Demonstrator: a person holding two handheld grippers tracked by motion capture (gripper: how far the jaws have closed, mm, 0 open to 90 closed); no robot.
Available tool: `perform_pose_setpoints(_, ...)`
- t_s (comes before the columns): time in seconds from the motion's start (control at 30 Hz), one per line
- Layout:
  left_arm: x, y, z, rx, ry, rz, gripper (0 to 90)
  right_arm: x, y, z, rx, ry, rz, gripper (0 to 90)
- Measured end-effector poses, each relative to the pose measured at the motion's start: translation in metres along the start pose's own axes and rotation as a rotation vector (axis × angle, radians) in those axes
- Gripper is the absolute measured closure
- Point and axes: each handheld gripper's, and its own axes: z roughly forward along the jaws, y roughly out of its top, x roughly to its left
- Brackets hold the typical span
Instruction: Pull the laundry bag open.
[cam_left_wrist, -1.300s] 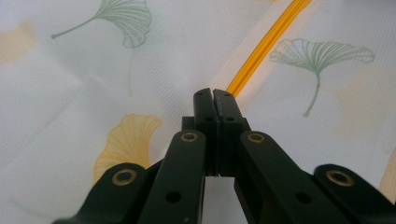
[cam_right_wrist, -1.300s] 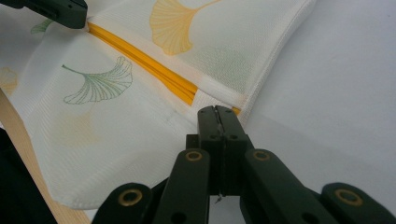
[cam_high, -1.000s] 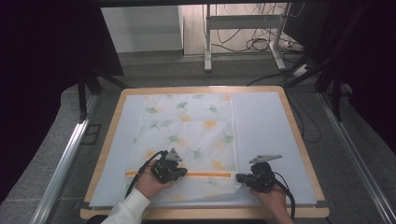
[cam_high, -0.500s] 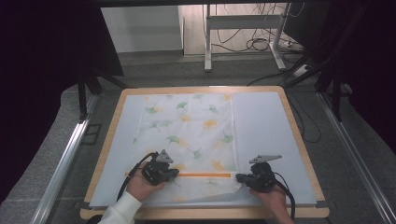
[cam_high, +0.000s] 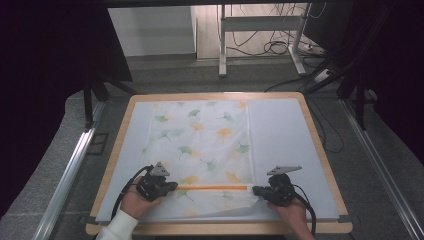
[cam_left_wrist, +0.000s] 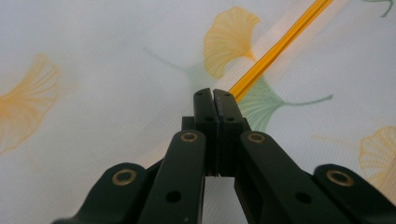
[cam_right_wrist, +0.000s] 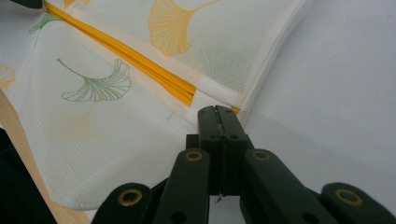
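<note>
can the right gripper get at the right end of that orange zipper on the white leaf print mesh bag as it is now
Probably yes. The right gripper, jaws shut, sits just off the orange zipper end at the bag edge, nothing between; it must open first.

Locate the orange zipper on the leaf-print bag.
In the high view the orange zipper runs crosswise near the near end of the leaf-print bag, spanning between the left gripper and the right gripper.

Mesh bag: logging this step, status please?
Left gripper and right gripper shut at the zipper ends. Mesh bag flat on mat. Nothing blocking.
</note>
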Motion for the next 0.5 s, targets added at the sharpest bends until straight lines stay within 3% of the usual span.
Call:
perform_pose_setpoints(0.33,0.012,-0.013,-0.01,-0.008,0.016,-0.037,89.9,0.0,0.0,0.0,0.0,0.001,-0.001,89.2)
perform_pose_setpoints(0.5,0.012,-0.013,-0.01,-0.006,0.02,-0.032,89.9,0.0,0.0,0.0,0.0,0.001,-0.001,89.2)
